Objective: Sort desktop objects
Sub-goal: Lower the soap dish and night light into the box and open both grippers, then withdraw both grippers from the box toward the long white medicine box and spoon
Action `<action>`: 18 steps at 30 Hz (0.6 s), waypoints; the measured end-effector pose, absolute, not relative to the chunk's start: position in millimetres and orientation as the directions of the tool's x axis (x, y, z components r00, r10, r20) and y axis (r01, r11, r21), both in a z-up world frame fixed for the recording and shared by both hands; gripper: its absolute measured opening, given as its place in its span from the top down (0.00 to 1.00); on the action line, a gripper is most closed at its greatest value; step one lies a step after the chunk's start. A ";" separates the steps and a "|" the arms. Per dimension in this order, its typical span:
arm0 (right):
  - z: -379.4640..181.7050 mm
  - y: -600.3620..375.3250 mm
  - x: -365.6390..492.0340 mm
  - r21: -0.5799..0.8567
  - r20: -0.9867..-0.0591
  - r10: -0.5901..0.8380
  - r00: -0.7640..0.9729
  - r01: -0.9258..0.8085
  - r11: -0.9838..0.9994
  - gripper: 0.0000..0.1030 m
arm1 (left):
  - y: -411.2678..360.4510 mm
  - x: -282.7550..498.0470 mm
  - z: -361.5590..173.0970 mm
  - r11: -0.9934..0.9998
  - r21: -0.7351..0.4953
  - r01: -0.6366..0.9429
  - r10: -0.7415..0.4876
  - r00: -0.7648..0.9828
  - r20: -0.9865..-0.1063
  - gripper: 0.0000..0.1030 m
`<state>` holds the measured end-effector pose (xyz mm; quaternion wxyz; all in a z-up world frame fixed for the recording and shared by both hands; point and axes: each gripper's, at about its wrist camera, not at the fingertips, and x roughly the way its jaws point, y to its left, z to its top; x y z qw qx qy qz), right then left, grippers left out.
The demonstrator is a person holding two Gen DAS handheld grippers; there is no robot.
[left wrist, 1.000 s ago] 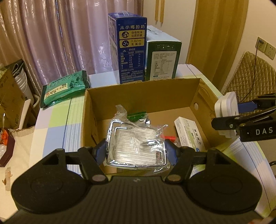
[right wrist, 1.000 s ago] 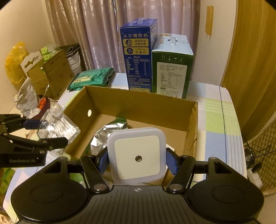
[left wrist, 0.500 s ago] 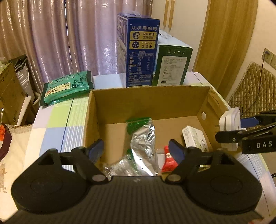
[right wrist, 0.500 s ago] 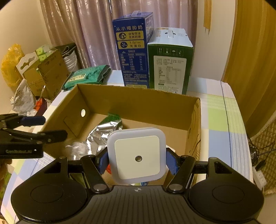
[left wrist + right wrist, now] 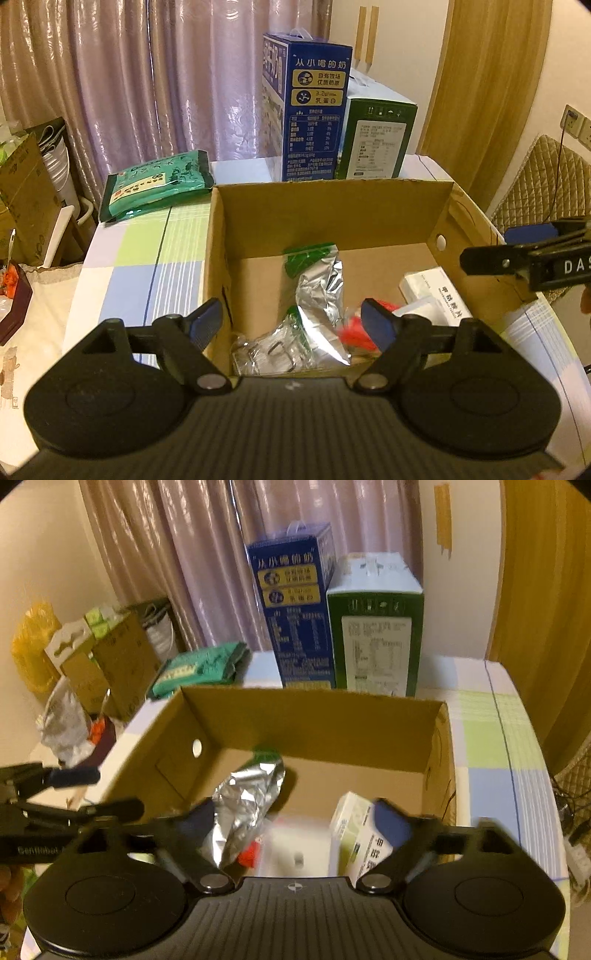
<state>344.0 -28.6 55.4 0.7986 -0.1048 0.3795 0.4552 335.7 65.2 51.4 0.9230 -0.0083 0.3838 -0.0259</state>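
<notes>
An open cardboard box [image 5: 332,221] stands on the checked tablecloth. Above its near left corner my left gripper [image 5: 291,321] is open and holds nothing. Below it a clear packet with a metal rack [image 5: 266,349] lies in the box beside a silver foil pouch [image 5: 321,295]. My right gripper [image 5: 295,819] hangs over the box's [image 5: 314,720] near right side, and its jaws are opening. A white square night light [image 5: 291,853], blurred, sits free below and between its fingers, next to a white medicine box [image 5: 354,834]. Something red [image 5: 354,332] lies among these things.
A tall blue carton [image 5: 314,110] and a green carton [image 5: 376,140] stand behind the box. A green packet [image 5: 159,188] lies at the back left of the table. Cardboard boxes and bags [image 5: 92,664] crowd the left. A padded chair [image 5: 546,184] is at the right.
My left gripper opened and the clear packet dropped into the box. The right gripper then let go of the night light, which fell into the box.
</notes>
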 end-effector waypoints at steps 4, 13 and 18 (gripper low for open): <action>53.9 -37.7 340.3 0.169 -0.708 0.638 0.304 -0.804 0.570 0.09 | 67.8 319.6 48.1 0.999 -0.036 0.035 -0.050 0.703 -0.709 0.24; 50.1 -79.9 316.8 0.169 -0.722 0.619 0.308 -0.789 0.591 0.09 | 64.3 273.6 50.2 0.999 -0.040 0.032 -0.051 0.701 -0.711 0.18; 51.7 -105.5 294.0 0.179 -0.725 0.620 0.299 -0.787 0.590 0.08 | 58.0 245.2 50.5 0.998 -0.028 0.050 -0.055 0.688 -0.724 0.12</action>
